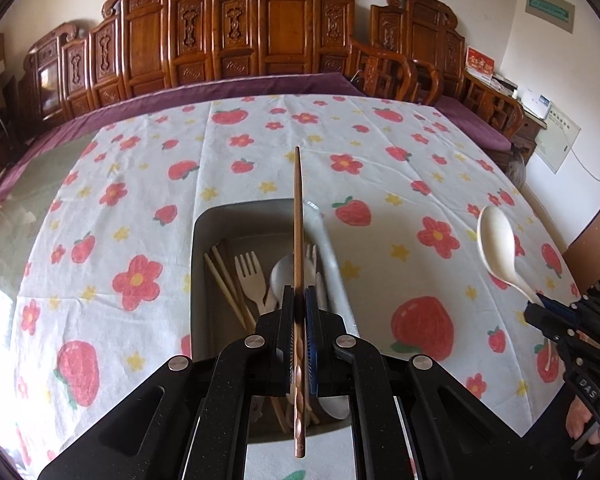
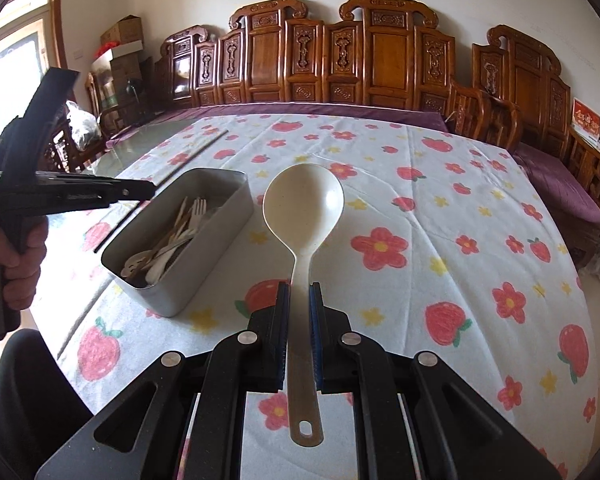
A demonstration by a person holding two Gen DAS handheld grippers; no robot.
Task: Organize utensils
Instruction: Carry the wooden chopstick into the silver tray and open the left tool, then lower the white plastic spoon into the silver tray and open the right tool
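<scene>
Both grippers are loaded, so this looks like the carry-and-drop stage of the sorting. The left gripper (image 1: pixel 299 300) is clamped tight on a brown wooden chopstick (image 1: pixel 298 216), held edge-on and pointing straight ahead, right above the grey utensil box (image 1: pixel 198 240). Inside that box sit pale forks (image 1: pixel 250 276), a spoon and a pair of lighter chopsticks (image 1: pixel 224 280). My read: the next move is to dip the tip down over the box and ease the jaws apart so the chopstick falls lengthwise alongside the others, not across the rim.

Over on the right, the right gripper (image 2: pixel 299 300) pinches the handle of a cream ladle-style spoon (image 2: pixel 303 204), bowl forward and face up, lifted above the strawberry tablecloth (image 2: pixel 440 216). The box lies to its left, well apart, so the spoon has a sideways trip to make once the left gripper is out of the way.

Pose: the left hand (image 2: pixel 18 260) grips its handle level, tool aimed across the box; the right one sits roughly level, angled toward the far bench.
</scene>
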